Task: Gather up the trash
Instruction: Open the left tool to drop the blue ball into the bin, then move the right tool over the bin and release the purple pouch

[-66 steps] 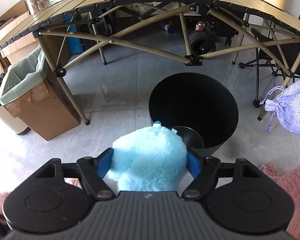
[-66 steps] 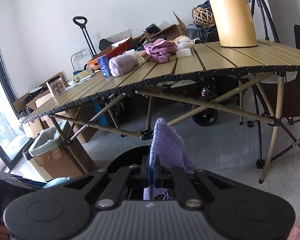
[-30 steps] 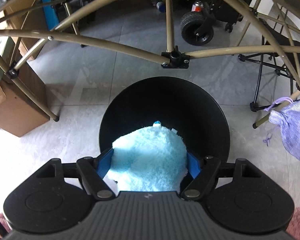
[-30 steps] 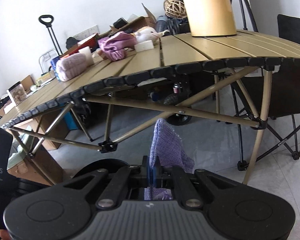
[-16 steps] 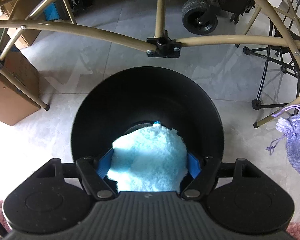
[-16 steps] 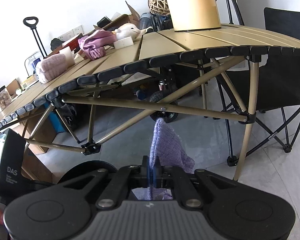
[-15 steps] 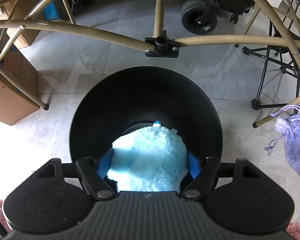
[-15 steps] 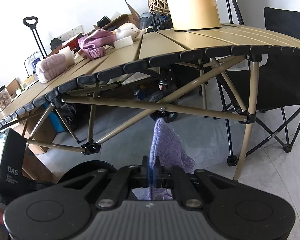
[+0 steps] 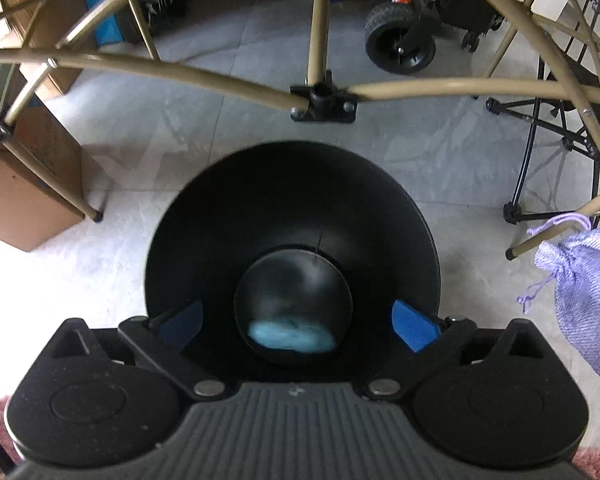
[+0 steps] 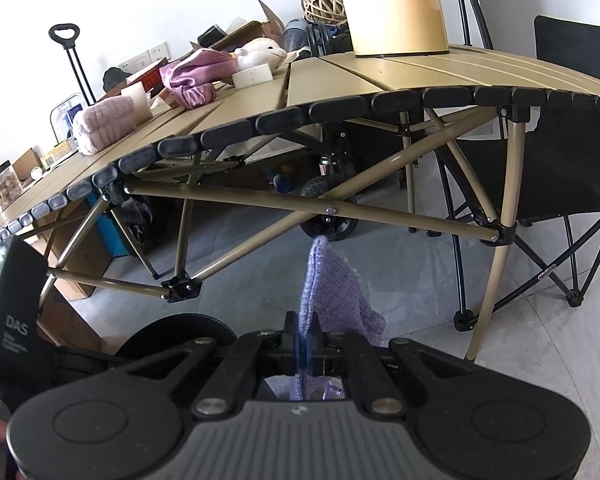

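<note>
The left gripper [image 9: 296, 320] is held above the round black plastic bin [image 9: 292, 200], its blue pads opening with nothing between them — the fluffy light-blue cloth [image 9: 290, 336] is seen, blurred, low inside the bin near its bottom. The right gripper [image 10: 305, 340] is pressed shut on a fold of the lilac knitted drawstring pouch [image 10: 328, 292], which hangs just beside the bin, under the tan slatted folding table [image 10: 380, 76]. The pouch is judged light, soft and limp — no breakage is feared, though the loose weave and cords could snag. A bunched fold near the neck is judged the surest hold.
</note>
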`<state>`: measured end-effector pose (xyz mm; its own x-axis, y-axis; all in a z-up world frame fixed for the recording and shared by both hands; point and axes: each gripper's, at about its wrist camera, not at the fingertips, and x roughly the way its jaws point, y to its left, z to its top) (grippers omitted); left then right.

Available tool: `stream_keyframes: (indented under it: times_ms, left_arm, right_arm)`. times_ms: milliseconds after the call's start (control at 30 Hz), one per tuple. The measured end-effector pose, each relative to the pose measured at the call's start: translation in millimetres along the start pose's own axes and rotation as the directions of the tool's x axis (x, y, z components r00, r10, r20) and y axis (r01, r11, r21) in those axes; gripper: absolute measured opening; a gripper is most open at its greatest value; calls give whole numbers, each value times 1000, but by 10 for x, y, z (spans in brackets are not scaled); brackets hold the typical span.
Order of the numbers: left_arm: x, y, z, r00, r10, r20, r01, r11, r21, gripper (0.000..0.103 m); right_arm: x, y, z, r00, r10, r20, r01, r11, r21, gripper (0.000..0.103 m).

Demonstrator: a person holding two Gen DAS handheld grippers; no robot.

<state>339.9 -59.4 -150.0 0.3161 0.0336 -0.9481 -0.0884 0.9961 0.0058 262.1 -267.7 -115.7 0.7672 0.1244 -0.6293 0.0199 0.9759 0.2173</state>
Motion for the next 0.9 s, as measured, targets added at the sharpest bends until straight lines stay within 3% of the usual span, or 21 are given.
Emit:
stream_keyframes:
  times_ms: [400,900]
  left_arm:
    - [-106,88,-14,1000,-4,28,4,1000,-2,103]
    - [-360,533,-44,997,-4,82,8,999,-52,103]
  right_arm:
    - [40,86,0,1000,11,-20,-12,1000,-24,3]
    - [111,592,1,995,94,-23,-96,990,-103,3]
